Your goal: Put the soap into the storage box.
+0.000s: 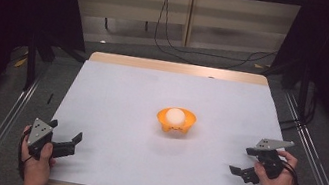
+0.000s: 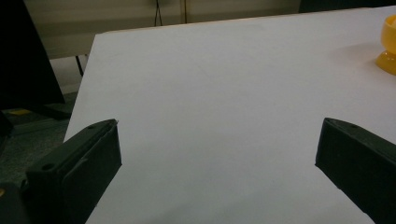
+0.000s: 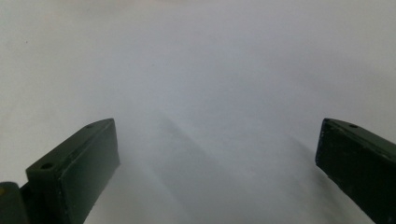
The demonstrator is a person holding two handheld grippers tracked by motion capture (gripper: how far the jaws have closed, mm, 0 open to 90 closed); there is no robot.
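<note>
An orange bowl (image 1: 176,120) stands near the middle of the white table (image 1: 113,114), with a white ball (image 1: 176,115) resting in it. The bowl's edge (image 2: 387,44) also shows at the far right of the left gripper view. My left gripper (image 1: 64,131) is held at the table's front left corner, open, with nothing between its jaws. At the front right my right gripper (image 1: 241,160) is open too, its jaws pointing left over bare table. In both gripper views (image 2: 217,149) (image 3: 217,149) the jaws stand wide apart.
A wooden strip (image 1: 176,67) edges the table's far side. Metal rails (image 1: 321,174) run along both sides of the table. Black cables (image 1: 199,53) lie on the floor behind it, and dark curtains hang at left and right.
</note>
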